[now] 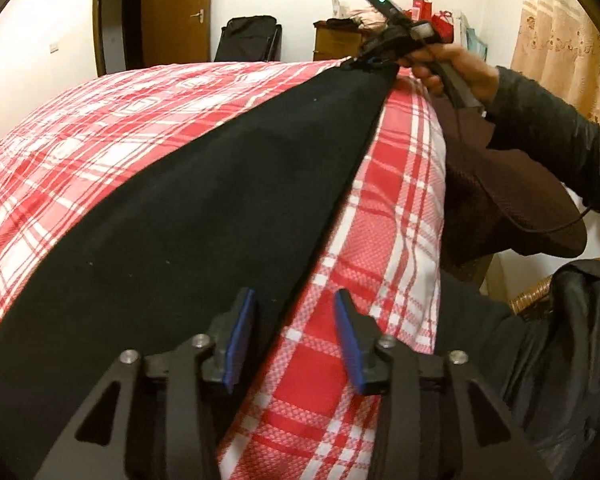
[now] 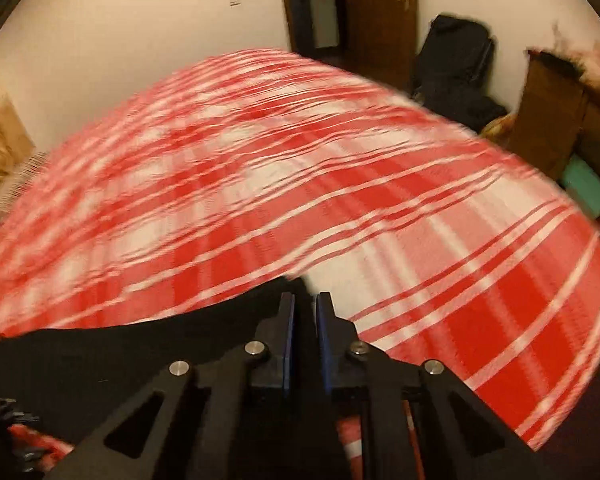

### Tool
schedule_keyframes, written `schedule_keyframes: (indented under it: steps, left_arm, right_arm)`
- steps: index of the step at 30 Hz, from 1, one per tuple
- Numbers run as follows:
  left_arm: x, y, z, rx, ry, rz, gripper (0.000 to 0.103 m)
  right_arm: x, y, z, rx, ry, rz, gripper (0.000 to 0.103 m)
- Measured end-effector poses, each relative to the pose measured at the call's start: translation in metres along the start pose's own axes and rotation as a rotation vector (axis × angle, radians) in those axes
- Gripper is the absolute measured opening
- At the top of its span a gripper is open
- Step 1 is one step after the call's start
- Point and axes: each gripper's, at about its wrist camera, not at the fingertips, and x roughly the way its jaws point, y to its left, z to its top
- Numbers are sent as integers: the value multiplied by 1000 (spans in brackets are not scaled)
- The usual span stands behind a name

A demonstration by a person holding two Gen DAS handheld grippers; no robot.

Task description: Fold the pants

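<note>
L fingers (image 1: 242, 336) spread wide, one blue pad on each side of the black pants' (image 1: 204, 216) near edge, nothing gripped. R gripper (image 2: 305, 300) pinches pants' far end. Pants stretched across red plaid bedspread (image 1: 396, 208).

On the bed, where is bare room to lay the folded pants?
Bare sheet lies left of the pants, out to the wall side. A narrower strip runs between the pants and the bed's right edge. Crowded at the far end, where the right claw grips them.
</note>
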Motion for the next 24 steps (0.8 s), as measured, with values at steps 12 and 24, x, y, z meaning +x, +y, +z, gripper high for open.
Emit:
schedule_keyframes:
  steps: [12, 24]
  left_arm:
    - [-52, 10, -4, -63, -101, 145, 67]
    - [-116, 84, -66, -335, -136, 434, 73]
  right_arm:
    - [-54, 51, 5, -142, -112, 36, 37]
    - [-46, 303, -18, -576, -69, 413, 58]
